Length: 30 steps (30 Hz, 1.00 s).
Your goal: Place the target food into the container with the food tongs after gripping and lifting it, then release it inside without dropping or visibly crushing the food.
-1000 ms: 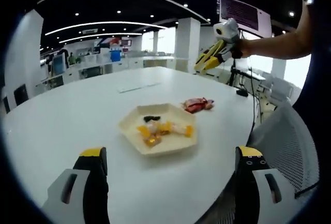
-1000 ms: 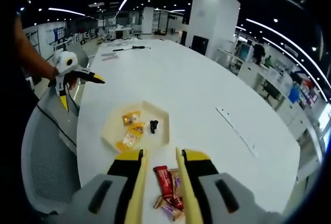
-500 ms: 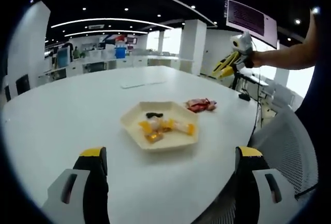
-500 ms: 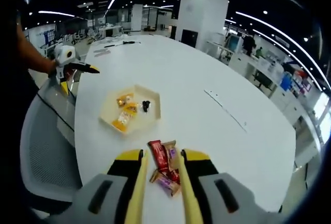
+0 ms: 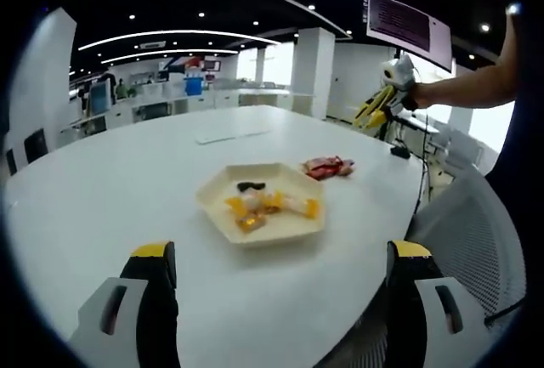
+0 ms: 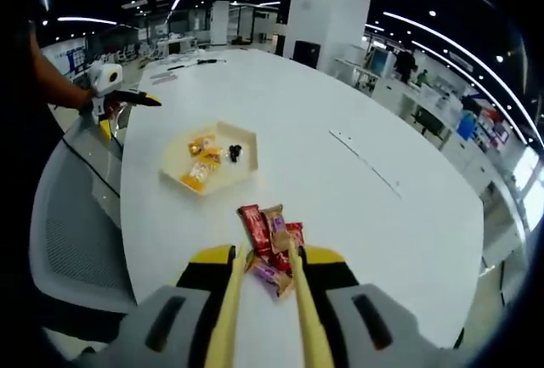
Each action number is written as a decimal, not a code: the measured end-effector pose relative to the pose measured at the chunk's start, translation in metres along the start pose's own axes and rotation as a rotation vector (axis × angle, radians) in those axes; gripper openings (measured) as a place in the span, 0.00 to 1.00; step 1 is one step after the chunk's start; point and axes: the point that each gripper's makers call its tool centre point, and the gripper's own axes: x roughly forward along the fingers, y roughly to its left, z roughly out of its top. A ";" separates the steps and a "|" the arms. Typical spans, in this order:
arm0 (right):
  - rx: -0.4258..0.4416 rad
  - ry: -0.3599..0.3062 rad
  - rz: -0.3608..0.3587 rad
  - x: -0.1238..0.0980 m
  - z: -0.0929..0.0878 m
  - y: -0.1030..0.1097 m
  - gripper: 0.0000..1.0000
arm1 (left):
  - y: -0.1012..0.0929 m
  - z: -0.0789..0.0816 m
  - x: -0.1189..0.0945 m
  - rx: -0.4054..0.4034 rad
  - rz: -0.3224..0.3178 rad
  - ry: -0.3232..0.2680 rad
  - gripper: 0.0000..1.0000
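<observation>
With our right claw clamped on yellow food tongs poised over the wrapped snacks on the white bench, nothing is gripped yet, the hexagonal container waits nearby, and our left claw hangs wide open, empty.

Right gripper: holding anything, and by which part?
Right gripper grips yellow tongs by the handle end. The tong tips reach the snack packets, none lifted.
</observation>
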 end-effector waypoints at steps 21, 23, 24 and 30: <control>-0.037 0.051 0.012 0.034 -0.016 -0.015 0.28 | 0.002 -0.001 -0.001 -0.027 0.010 0.006 1.00; -0.031 0.065 0.022 0.043 -0.022 -0.014 0.28 | 0.003 -0.002 0.000 -0.026 0.010 0.010 1.00; -0.032 0.069 0.027 0.045 -0.023 -0.013 0.28 | 0.002 -0.002 0.000 -0.026 0.009 0.009 1.00; -0.067 0.115 0.056 0.066 -0.034 -0.009 0.28 | 0.003 -0.003 0.000 -0.041 0.008 0.012 1.00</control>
